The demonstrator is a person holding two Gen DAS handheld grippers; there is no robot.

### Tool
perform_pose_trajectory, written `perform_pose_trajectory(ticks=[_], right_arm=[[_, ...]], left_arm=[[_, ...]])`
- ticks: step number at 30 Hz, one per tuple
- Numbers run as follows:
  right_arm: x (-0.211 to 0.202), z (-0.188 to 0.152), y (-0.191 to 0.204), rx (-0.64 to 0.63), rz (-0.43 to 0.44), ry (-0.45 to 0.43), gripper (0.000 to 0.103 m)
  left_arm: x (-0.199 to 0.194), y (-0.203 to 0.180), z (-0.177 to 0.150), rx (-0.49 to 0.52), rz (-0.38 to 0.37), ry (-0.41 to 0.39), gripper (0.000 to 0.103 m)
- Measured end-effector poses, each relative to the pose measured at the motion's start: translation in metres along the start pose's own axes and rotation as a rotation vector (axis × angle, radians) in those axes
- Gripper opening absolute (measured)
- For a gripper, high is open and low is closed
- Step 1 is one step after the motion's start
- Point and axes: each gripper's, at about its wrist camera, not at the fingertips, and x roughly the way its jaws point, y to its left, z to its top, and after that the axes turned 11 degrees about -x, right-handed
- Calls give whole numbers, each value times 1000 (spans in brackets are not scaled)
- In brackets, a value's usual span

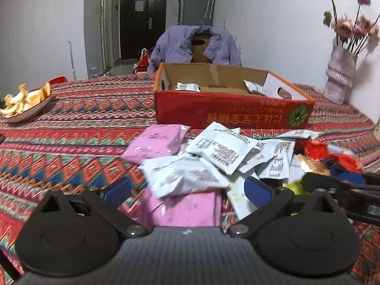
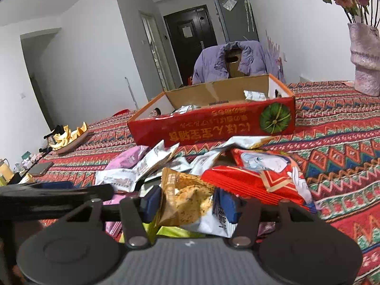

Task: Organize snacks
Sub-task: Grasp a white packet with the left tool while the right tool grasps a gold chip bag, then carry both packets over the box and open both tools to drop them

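White walls and a dark door frame a room where a table [image 1: 78,123] under a red zigzag-patterned cloth fills the foreground. Wide bare cloth stretches to the left of the snacks; the table's left edge carries a plate of orange peel [image 1: 22,105], and a vase of pink flowers [image 1: 339,76] stands at the far right by the wall. Across the middle sits an open red cardboard box [image 1: 228,111] with a few silvery packets on its floor (its near wall faces the grippers). Just in front of the box lies the snack pile [image 1: 213,156]: white, pink and red packets overlapping.

At the pile's near edge the left gripper [image 1: 188,192] has its jaws spread wide, straddling a white packet and a pink packet [image 1: 187,209] without pressing them.

Beside it the right gripper [image 2: 187,200] has its blue pads clamped on a tan cracker packet [image 2: 187,197], with a red packet [image 2: 261,178] just behind
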Motion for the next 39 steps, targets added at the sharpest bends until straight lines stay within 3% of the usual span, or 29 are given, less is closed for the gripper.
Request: perform_pose_trajectory(ticks=[6,7,8,9,15,27,39], right_arm=[[-10,4,-5,-16,23,-16,53],[-10,4,-6,-19,29,-18,53],[-10,4,-6,-21,34,-16,53],[-9,3,-6,-20,37,-12,53],[-8,1,-8,-10,57,-13,53],[-63,-5,14,-51,76,-56,53],[-157,-34,38,-123,27,-130,53]], left_arm=[[27,-11,-1,31,54,3,100],[29,-10,-1,27,59,1,96],[30,-10,-1,23,74,-1,82],[29,-9,-1,20,80,-3,78],[10,-2,-1,-4,78,-17,62],[-95,1,-18,-10,24,-128,61],[-180,16,-60,-79,33,-191,61]])
